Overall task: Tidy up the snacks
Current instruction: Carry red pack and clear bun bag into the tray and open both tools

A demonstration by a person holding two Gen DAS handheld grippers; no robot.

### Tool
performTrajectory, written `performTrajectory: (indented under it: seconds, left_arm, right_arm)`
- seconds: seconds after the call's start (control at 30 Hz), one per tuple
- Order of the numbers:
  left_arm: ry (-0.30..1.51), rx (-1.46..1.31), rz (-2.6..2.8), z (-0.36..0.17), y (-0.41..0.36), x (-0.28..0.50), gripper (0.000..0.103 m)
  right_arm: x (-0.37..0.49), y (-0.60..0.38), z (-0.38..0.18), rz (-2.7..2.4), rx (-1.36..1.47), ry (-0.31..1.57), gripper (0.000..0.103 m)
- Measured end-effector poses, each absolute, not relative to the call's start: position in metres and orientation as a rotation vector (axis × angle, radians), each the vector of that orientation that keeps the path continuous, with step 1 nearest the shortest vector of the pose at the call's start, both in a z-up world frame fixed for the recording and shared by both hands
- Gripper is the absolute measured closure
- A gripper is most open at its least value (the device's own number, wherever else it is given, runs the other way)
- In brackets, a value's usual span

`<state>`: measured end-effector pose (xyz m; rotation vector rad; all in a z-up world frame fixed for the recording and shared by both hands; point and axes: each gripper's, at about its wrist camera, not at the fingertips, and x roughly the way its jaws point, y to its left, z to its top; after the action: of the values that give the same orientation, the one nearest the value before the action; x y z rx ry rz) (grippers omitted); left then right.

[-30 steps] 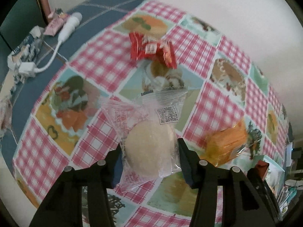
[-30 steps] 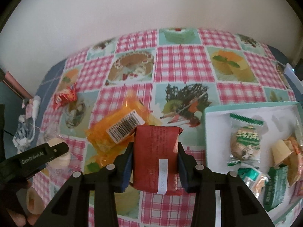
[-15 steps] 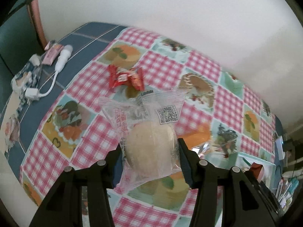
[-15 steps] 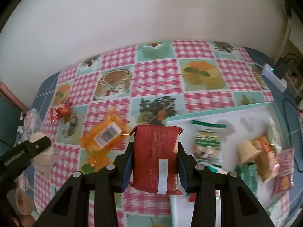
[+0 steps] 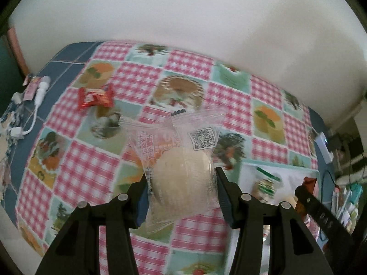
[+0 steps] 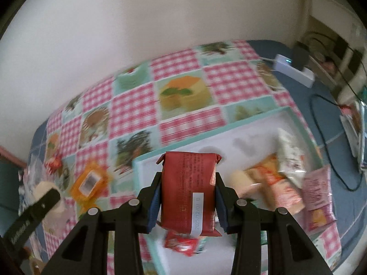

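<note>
1. The left gripper (image 5: 181, 190) was clamped on a clear-wrapped bun (image 5: 182, 178), its pads pressing the pale round cake from both sides, so the loose wrapper fanned out above the jaws.
2. The right gripper (image 6: 188, 197) was clamped on a red pack (image 6: 189, 190), held upright by its long sides with the date strip facing the camera; that grip likely kept the stiff pack from twisting.
3. Both snacks hung clear of the checked cloth (image 5: 96, 171), carried rather than dragged, probably to avoid catching on it.
4. The red pack sat over the near edge of the tray (image 6: 263, 119), a white tray with a teal rim where several wrapped snacks already lay, which I judge to be the collecting place.
5. The bun was over the cloth, with the tray's corner (image 5: 275, 167) just to its right.
6. A red candy (image 5: 96, 97) and an orange pack (image 6: 89, 181) lay on the cloth outside the tray, not yet gathered.
7. Both grippers pointed steeply down, which suited lowering the snacks into the tray.
</note>
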<state>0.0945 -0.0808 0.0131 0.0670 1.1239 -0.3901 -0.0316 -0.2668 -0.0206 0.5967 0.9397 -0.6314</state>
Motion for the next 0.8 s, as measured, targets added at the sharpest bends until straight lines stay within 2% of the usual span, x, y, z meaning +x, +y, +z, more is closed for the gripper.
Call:
performTrajectory:
  seconds: [0.43, 0.8]
  left_arm:
    - [1.119, 0.198, -0.534, 0.006, -0.149, 0.05, 0.049]
    - [1.133, 0.212, -0.554, -0.025, -0.18, 0.06, 0.049]
  right_arm:
    - [-0.089, -0.33, -0.021, -0.743, 0.742, 0.876, 0.059]
    - [-0.078, -0.335, -0.039, -0.705, 0.742, 0.904, 0.059]
